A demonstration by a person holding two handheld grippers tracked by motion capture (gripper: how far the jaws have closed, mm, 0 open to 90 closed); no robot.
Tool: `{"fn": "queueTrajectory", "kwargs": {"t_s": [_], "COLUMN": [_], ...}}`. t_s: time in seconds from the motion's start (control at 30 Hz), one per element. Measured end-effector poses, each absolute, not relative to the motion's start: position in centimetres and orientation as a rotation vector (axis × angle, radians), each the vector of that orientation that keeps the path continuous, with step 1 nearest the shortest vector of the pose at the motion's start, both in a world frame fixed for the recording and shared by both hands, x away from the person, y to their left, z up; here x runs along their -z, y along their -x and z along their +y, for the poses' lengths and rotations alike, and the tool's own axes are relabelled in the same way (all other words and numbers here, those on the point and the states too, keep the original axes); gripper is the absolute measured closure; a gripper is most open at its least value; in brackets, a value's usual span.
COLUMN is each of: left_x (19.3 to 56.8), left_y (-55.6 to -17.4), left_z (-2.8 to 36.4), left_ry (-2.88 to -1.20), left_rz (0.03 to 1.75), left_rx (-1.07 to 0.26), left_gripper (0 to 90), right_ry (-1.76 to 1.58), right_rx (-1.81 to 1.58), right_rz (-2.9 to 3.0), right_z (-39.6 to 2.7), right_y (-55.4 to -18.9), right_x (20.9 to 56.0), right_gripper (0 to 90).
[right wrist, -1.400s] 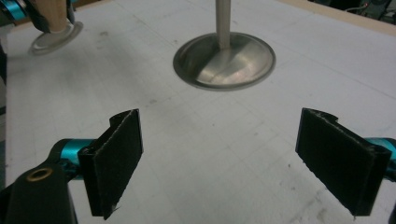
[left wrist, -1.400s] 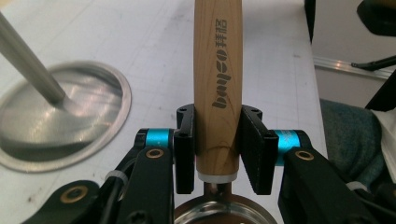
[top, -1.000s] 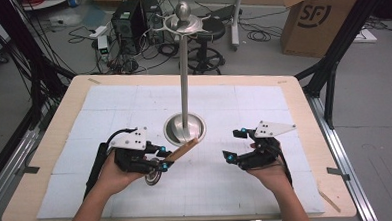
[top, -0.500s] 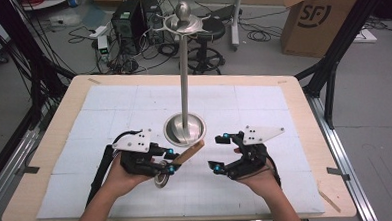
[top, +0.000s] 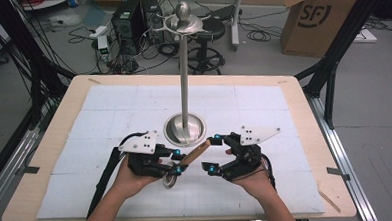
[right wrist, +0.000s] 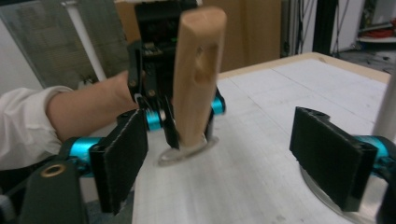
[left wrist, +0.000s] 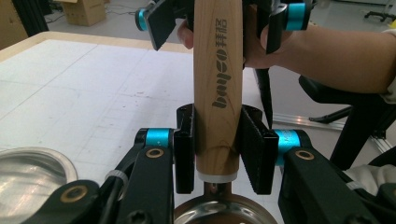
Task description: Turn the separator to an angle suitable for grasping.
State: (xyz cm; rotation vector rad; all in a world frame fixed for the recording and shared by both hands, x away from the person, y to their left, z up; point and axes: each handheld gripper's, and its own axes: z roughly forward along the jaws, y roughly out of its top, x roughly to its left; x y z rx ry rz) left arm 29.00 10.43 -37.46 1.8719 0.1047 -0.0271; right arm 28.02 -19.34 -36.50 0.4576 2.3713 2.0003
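Lower centre of the high view — the left gripper (top: 175, 162) clamps a wooden handle (top: 195, 152) near its metal end; the right gripper (top: 215, 153), jaws just closing, straddles its tip without touching.

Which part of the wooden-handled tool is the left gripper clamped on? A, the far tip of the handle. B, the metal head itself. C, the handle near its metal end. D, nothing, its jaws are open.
C: in the left gripper view the left gripper has both pads pressed on the wooden handle just above its metal end.
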Motion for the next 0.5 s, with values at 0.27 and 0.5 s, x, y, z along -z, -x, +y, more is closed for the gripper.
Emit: {"fn": "queueTrajectory", "kwargs": {"t_s": [0.27,0.5], "left_x": [37.68,37.66], "left_y": [-28.65,-28.59], "left_z": [9.61,9.44], "left_ry": [-1.826,-1.816], "left_rz": [0.087,0.075], "left_rx": [0.035,0.035], "left_gripper": [68.6,68.6], "right_ry": [-0.413,-0.390], "right_rx": [-2.043,-2.077], "right_rz": [2.382,2.383], "right_z": [-18.46,-18.21], "right_y": [-27.89,-27.81], "right_x": [36.38,36.39], "right_gripper": [26.6,35.5]}}
